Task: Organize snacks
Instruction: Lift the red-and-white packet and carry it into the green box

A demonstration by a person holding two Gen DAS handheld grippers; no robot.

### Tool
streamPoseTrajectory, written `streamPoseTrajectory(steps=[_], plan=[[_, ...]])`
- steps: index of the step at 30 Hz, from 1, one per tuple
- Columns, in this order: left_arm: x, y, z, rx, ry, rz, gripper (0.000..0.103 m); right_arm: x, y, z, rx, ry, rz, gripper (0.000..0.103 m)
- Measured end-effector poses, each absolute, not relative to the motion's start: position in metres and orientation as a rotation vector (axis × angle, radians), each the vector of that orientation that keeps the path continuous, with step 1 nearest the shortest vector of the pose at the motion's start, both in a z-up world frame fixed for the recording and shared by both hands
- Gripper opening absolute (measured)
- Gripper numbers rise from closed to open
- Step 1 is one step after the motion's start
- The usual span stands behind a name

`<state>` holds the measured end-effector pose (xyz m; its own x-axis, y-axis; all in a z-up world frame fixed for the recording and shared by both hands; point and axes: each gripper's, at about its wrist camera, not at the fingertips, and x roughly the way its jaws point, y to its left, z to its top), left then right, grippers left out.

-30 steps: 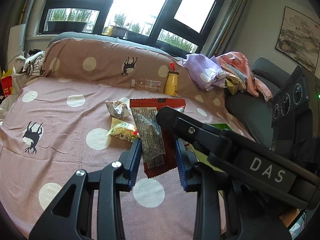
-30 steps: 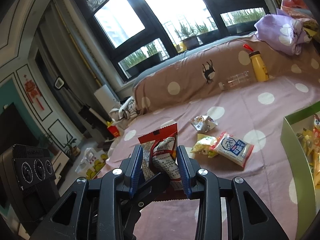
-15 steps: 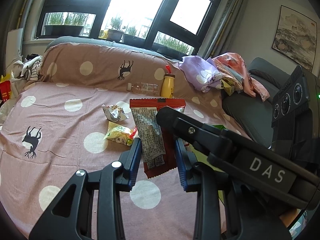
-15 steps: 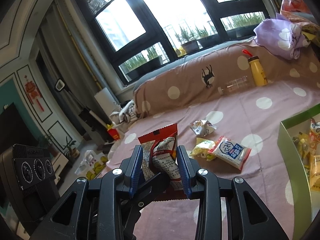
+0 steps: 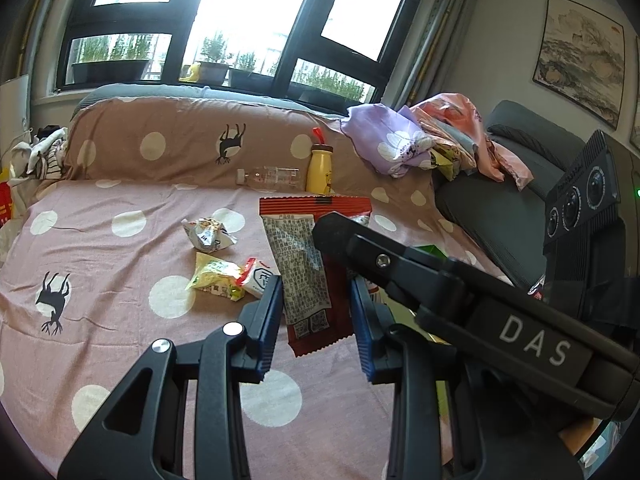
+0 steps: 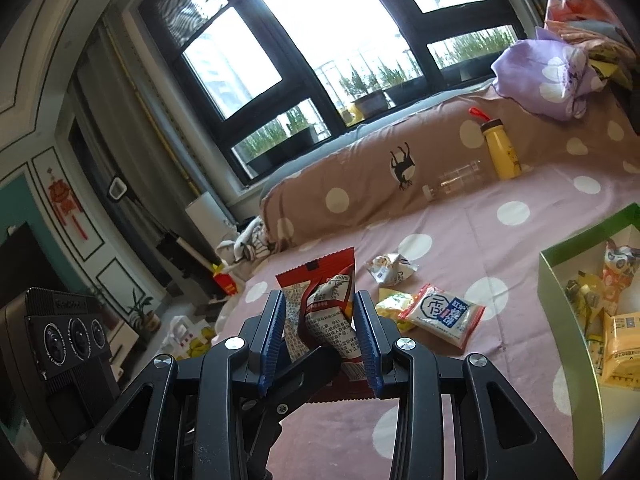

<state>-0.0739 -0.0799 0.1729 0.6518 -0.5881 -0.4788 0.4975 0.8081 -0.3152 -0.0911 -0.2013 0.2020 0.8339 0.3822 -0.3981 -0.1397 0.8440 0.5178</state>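
Observation:
A red snack packet (image 6: 320,312) is squeezed between the blue pads of my right gripper (image 6: 320,328), held up above the polka-dot bed cover. The same packet (image 5: 308,272) shows in the left wrist view between the fingers of my left gripper (image 5: 318,316), whose pads stand apart beside it; the right gripper's finger crosses in front. On the bed lie a crumpled silver packet (image 6: 390,268), a yellow-green packet (image 6: 394,304) and a white-blue packet (image 6: 442,314). A green box (image 6: 568,320) with several snacks is at the right.
A yellow bottle (image 5: 320,168) and a clear empty bottle (image 5: 272,176) lie against the brown dotted bolster (image 5: 180,148). Piled clothes (image 5: 420,144) sit on a grey sofa (image 5: 504,184) at the right. The bed's left edge drops to the floor.
Both grippers have drifted together with the red packet; the view shifted so the green box and its snacks show more in the right wrist view. The grip has not changed.

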Motion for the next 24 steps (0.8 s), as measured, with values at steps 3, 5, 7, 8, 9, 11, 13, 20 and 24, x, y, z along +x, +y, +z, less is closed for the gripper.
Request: streamPoseTrajectory(steps=[3, 5, 7, 8, 9, 11, 13, 20, 24], plan=[[-0.073, -0.091, 0.175, -0.148, 0.605, -0.636, 0.032, -0.092, -0.214, 0.202, 0.516, 0.507, 0.271, 0.038], [-0.072, -0.100, 0.176, -0.132, 0.611, -0.645, 0.032, -0.093, -0.222, 0.201, 0.526, 0.505, 0.261, 0.038], [-0.070, -0.108, 0.177, -0.120, 0.617, -0.654, 0.032, -0.095, -0.231, 0.200, 0.543, 0.504, 0.251, 0.038], [-0.069, -0.112, 0.178, -0.116, 0.620, -0.658, 0.032, -0.095, -0.236, 0.199, 0.551, 0.502, 0.245, 0.038], [-0.069, -0.116, 0.178, -0.111, 0.623, -0.663, 0.032, -0.095, -0.240, 0.199, 0.559, 0.501, 0.239, 0.038], [-0.067, -0.124, 0.178, -0.100, 0.632, -0.675, 0.032, -0.096, -0.247, 0.197, 0.572, 0.499, 0.227, 0.038], [-0.067, -0.132, 0.178, -0.087, 0.638, -0.683, 0.032, -0.097, -0.254, 0.196, 0.582, 0.500, 0.216, 0.038], [-0.066, -0.155, 0.175, -0.049, 0.652, -0.709, 0.032, -0.100, -0.273, 0.191, 0.605, 0.502, 0.167, 0.038], [-0.063, -0.166, 0.173, -0.039, 0.669, -0.724, 0.032, -0.101, -0.283, 0.187, 0.624, 0.505, 0.147, 0.038]])
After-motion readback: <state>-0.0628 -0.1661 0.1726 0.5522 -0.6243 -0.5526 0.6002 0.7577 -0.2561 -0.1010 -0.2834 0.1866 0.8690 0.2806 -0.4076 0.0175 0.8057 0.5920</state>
